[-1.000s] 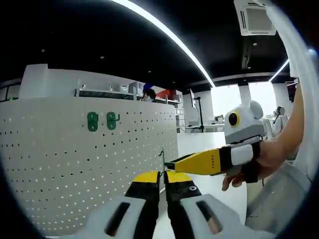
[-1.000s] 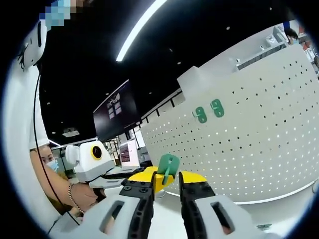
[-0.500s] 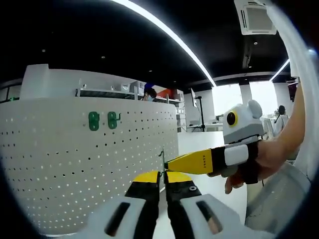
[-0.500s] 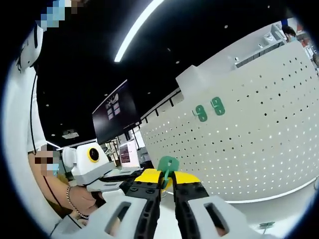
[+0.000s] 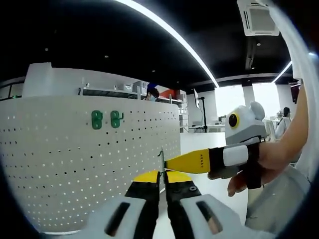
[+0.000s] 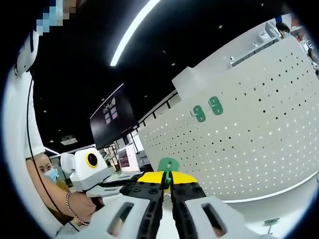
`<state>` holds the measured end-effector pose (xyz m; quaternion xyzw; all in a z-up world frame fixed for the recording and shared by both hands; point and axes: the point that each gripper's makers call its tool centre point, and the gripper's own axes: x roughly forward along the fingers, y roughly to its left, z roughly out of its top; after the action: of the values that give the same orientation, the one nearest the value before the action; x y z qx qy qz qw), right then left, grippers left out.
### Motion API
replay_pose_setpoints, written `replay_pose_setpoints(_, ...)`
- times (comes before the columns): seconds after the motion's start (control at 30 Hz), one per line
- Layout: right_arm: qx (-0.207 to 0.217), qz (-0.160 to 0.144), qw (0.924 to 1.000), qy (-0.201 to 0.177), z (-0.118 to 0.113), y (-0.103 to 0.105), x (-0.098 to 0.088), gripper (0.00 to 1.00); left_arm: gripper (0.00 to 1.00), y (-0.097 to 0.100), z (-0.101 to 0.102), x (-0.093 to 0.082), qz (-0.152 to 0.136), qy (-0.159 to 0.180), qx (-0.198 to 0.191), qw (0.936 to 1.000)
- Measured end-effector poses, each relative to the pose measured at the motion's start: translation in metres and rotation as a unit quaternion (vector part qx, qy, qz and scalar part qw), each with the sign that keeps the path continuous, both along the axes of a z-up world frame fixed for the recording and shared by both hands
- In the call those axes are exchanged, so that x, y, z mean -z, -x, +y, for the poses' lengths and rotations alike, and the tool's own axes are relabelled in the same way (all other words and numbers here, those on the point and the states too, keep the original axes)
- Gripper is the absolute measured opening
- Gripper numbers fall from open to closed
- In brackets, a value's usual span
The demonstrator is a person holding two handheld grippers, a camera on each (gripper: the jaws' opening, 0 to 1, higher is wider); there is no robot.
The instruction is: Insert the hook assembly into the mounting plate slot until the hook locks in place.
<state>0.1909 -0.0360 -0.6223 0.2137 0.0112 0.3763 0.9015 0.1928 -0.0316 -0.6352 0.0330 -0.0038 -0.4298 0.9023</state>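
the green hook assembly (image 6: 168, 165) is pinched between the closed jaws of the right gripper (image 6: 166, 183), its rounded head standing up above the yellow tips. the left gripper (image 5: 160, 179) also has its jaws pressed together, on a thin dark edge at the tips that appears to be the same hook seen edge-on; this cannot be settled from the frames. the white perforated mounting plate (image 5: 75, 159) stands upright ahead, well apart from both grippers, and already carries two green hooks (image 5: 105, 119) high on its face.

judged step: carrying the held hook to the plate, insertion not yet begun. to do it well, the hook's back tabs should be squared to the plate's face before contact, aimed at a free slot beside the mounted pair, then pushed in and seated until it locks; a tilted approach would likely let the tabs skate over the holes. the grip should stay low on the hook so its back remains free.

left gripper view: the right gripper enters from the right, held in a hand (image 5: 259, 167), its yellow jaw (image 5: 189, 162) meeting the left tips; the hook's shape is hidden here. right gripper view: the hook's green face and hole are plain, the plate (image 6: 259, 129) curves away to the right with its two hooks (image 6: 207, 109), and a small green piece (image 6: 272, 220) lies near the plate's foot.
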Motion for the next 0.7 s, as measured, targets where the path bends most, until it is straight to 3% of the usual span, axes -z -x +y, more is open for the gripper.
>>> replay_pose_setpoints(0.33, 0.004, 0.026, 0.9994, -0.020, -0.0003, -0.0011, 0.0034, 0.01, 0.03, 0.0000, 0.0003, 0.0020, 0.008, -0.001, 0.000, 1.0000)
replay_pose_setpoints(0.7, 0.003, 0.035, 0.9991, -0.024, -0.0002, -0.0002, 0.0063, 0.01, 0.03, 0.0019, -0.0008, 0.0057, 0.018, -0.007, 0.002, 0.9998)
